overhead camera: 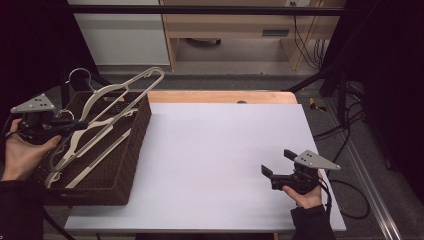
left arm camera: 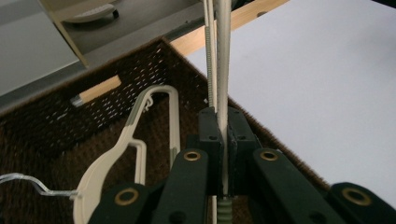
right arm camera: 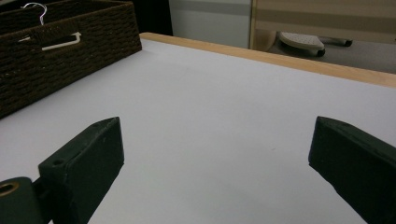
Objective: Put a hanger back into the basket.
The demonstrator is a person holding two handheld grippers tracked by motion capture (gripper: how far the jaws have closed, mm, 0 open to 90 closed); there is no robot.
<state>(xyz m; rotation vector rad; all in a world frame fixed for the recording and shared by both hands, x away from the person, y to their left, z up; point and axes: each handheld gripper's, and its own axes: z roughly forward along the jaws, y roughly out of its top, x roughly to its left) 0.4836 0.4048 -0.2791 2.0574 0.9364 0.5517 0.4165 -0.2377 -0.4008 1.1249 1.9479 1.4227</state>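
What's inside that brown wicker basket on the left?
The basket holds cream hangers; the left gripper clamps one hanger, lifted above the rim. The floor beneath them is mostly covered.

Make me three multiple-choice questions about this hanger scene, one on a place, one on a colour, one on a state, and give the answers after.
1. Where does the basket stand?
A. at the table's left side
B. at the table's right side
C. on the floor

2. What colour is the held hanger?
A. red
B. cream
C. blue

3. How do the right gripper's jaws stand?
A. shut on a hanger
B. shut on nothing
C. open

Answers: A, the high view shows it at the left of the table; B, a pale cream bar sits clamped in the left gripper; C, its jaws stand wide apart over bare tabletop.
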